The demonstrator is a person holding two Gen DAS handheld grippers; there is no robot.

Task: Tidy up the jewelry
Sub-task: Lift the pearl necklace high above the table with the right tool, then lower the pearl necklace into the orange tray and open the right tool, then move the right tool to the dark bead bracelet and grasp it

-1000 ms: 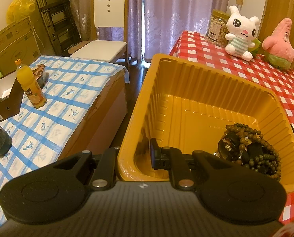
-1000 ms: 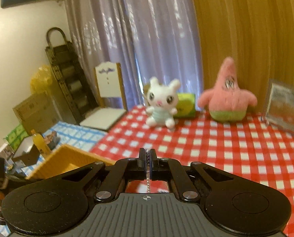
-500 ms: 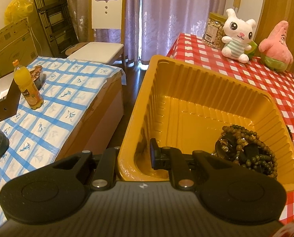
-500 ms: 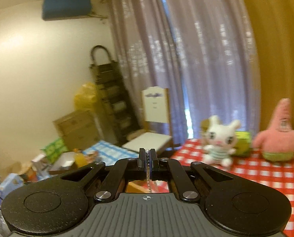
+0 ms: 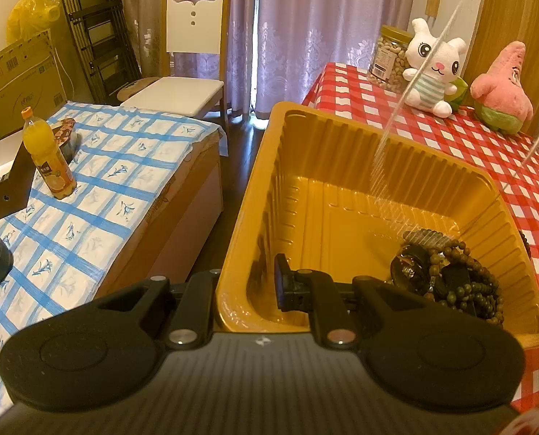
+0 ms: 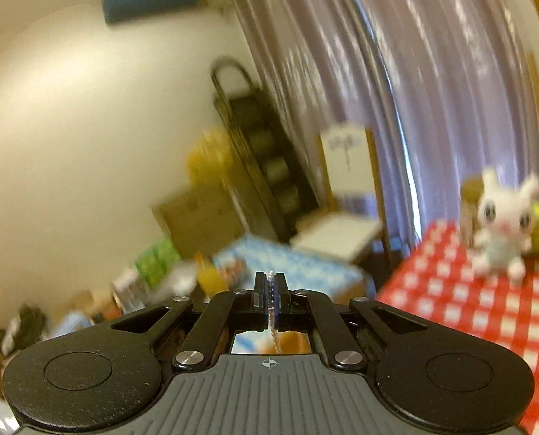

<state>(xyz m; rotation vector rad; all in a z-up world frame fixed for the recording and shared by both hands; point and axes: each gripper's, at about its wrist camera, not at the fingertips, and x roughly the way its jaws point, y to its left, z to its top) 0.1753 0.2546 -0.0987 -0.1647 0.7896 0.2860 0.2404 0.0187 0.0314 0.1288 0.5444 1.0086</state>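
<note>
My left gripper (image 5: 246, 286) is shut on the near wall of a yellow plastic tray (image 5: 327, 152), one finger outside, one inside. In the tray's right corner lie brown bead bracelets (image 5: 465, 275) and dark pieces. A thin silver chain (image 5: 407, 94), blurred by motion, hangs from above down into the tray onto the beads. My right gripper (image 6: 270, 291) is shut on that silver chain (image 6: 274, 330), which hangs down between the fingers. The right wrist view is blurred and does not show the tray.
The tray sits at the left edge of a red checked table (image 5: 487, 145) with a white bunny plush (image 5: 432, 69), a pink star plush (image 5: 501, 90) and a nut jar (image 5: 389, 58). To the left stands a blue checked table (image 5: 88, 188) with an orange bottle (image 5: 48, 156), and a chair (image 5: 189, 58).
My right gripper has swung left and up with the chain, and the chain now hangs into the tray in the left wrist view. The left gripper keeps its grip on the tray.
</note>
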